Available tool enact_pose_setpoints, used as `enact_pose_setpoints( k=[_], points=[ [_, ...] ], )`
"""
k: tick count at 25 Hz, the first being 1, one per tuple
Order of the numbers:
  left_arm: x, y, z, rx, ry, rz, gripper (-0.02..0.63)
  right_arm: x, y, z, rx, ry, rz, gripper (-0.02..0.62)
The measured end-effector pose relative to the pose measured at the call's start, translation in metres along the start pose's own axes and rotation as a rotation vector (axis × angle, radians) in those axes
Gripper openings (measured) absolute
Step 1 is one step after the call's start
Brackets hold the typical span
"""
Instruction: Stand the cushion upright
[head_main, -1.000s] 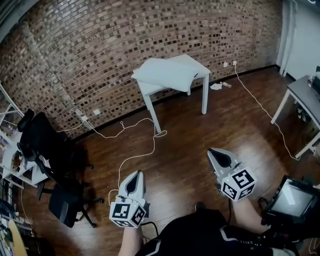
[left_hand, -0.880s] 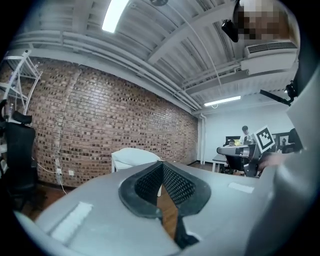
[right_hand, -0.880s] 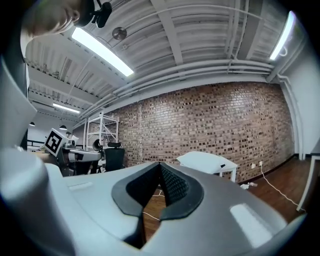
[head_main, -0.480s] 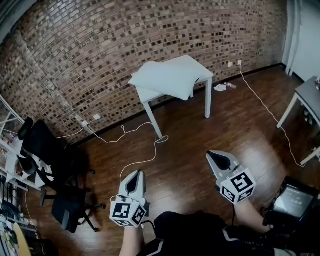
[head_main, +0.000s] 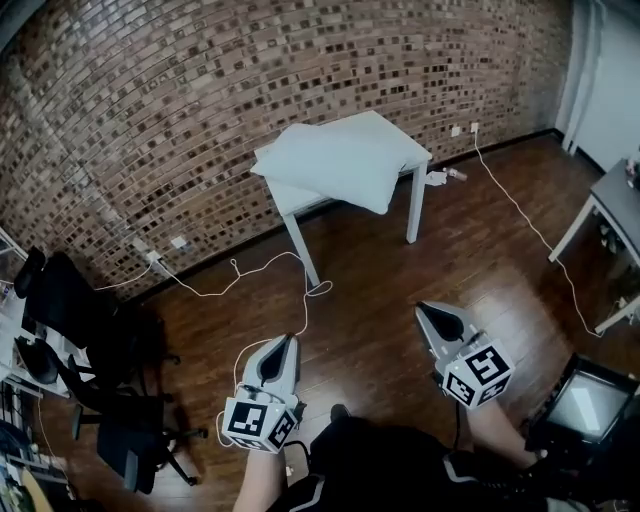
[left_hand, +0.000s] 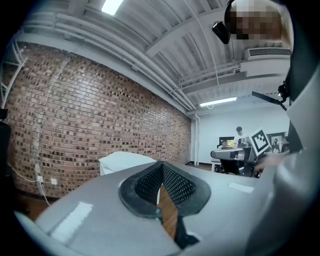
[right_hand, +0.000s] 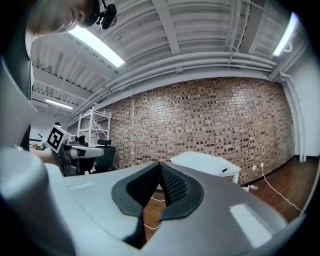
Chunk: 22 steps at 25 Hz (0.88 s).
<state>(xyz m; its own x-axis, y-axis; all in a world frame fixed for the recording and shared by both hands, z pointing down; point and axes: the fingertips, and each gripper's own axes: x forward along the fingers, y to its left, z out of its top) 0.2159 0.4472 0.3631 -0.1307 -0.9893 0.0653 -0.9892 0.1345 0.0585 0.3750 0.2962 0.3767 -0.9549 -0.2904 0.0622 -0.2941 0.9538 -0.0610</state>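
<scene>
A pale cushion (head_main: 330, 163) lies flat on a small white table (head_main: 408, 144) by the brick wall, its near edge hanging over the table's front. In the gripper views the same cushion (left_hand: 125, 161) (right_hand: 200, 161) shows ahead, beyond the jaws. My left gripper (head_main: 286, 347) and right gripper (head_main: 427, 311) are both shut and empty, held level over the wooden floor well short of the table. Each points towards the table.
A white cable (head_main: 270, 290) loops across the floor between me and the table; another cable (head_main: 520, 215) runs along the right. Black office chairs (head_main: 90, 350) stand at the left. A grey desk (head_main: 615, 205) and a monitor (head_main: 580, 405) are at the right.
The table and cushion have come nearer and appear larger in the head view as I walk forward. Both grippers stay shut in front of me.
</scene>
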Motion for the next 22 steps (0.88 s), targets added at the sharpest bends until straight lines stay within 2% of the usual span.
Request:
enact_pose_setpoints(
  k=[6,10,14,19,22],
  points=[
    [0.024,0.058,0.005,-0.002,-0.012,-0.028,0.003,0.05,0.001,0.012,-0.012,0.001,-0.053,0.006],
    [0.035,0.095,0.0,-0.055,-0.028,-0.025,0.003,0.076,0.007,0.007,-0.013,0.037,-0.079,0.006],
    [0.045,0.12,0.0,-0.069,-0.016,-0.061,0.003,0.101,0.012,0.014,-0.015,0.036,-0.115,0.006],
    [0.066,0.145,-0.004,-0.092,0.002,-0.06,0.003,0.127,0.002,0.015,-0.023,0.071,-0.126,0.006],
    [0.085,0.152,-0.01,-0.096,0.026,-0.05,0.003,0.146,-0.017,0.011,-0.005,0.077,-0.121,0.006]
  ],
)
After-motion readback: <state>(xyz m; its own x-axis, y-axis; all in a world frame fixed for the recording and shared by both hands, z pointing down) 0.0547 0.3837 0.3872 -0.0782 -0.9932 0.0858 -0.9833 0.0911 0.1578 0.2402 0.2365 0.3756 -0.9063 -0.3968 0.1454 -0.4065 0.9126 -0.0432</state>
